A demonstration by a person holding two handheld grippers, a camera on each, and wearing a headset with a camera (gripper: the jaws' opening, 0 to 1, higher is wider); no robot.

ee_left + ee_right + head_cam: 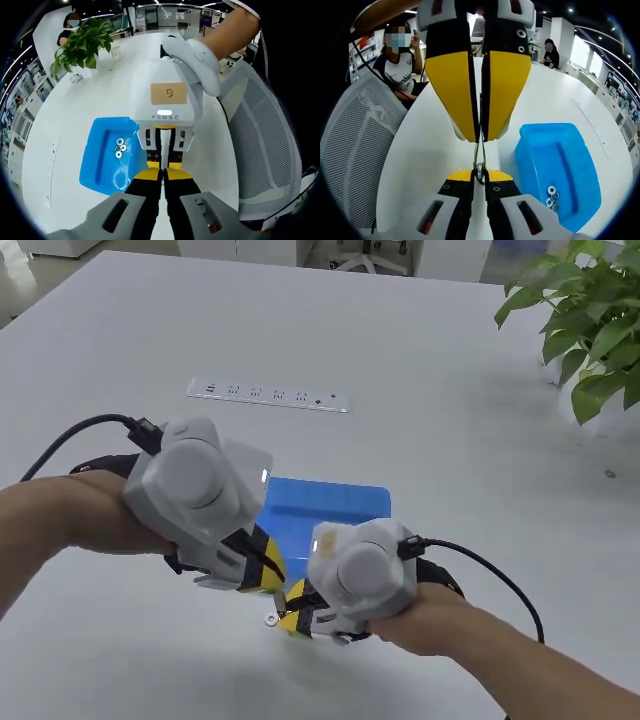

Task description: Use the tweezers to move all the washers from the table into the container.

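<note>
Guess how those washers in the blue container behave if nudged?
The washers look small, thin and metal, so probably light and quick to slide on the smooth container floor. Lying flat, they seem unlikely to roll.

In the head view my left gripper [264, 574] and right gripper [296, 618] hide the container's [335, 502] near edge. The tweezers [479, 155] vanish between both jaw pairs; what their tips hold is too small to tell. The plant [590, 320] is cropped.

L gripper [268, 578] & R gripper [290, 618] meet tip to tip, near centre, both w/ jaws closed. L forearm [55, 525] enters from left, R forearm [510, 655] from right.
</note>
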